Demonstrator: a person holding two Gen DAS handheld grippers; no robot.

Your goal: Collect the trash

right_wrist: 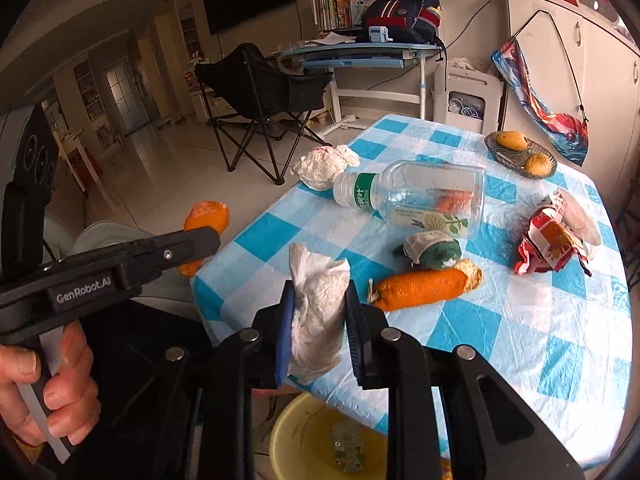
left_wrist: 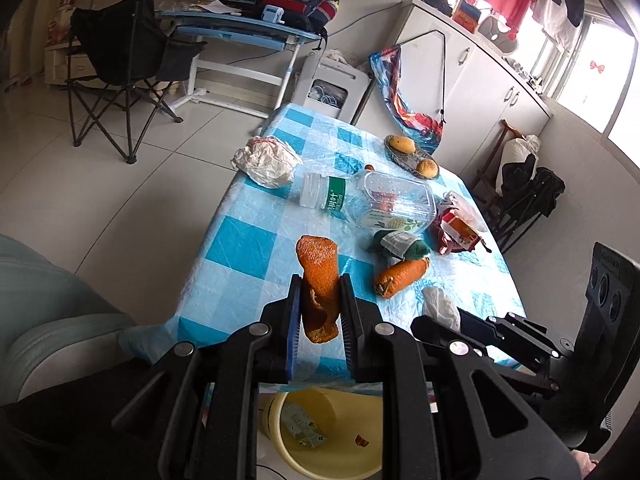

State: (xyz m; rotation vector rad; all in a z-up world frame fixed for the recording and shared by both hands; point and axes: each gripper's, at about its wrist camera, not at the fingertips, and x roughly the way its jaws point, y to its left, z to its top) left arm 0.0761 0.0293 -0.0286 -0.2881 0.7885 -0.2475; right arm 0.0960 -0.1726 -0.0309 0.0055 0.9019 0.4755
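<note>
While the left gripper [left_wrist: 319, 300] clamps an orange peel [left_wrist: 318, 280], the right gripper [right_wrist: 320, 316] grips a crumpled tissue [right_wrist: 318, 312]. Both hang over the yellow bin [right_wrist: 304, 436] beside the tabletop [right_wrist: 540, 320].

- Left wrist view: looks forward and down along the left tool [left_wrist: 320, 300], from just off the table's [left_wrist: 240, 248] near edge.
- Right wrist view: similar, beside it, along the right tool [right_wrist: 320, 308].
- Shared: checkered tabletop, yellow bin [right_wrist: 296, 432] below.
</note>
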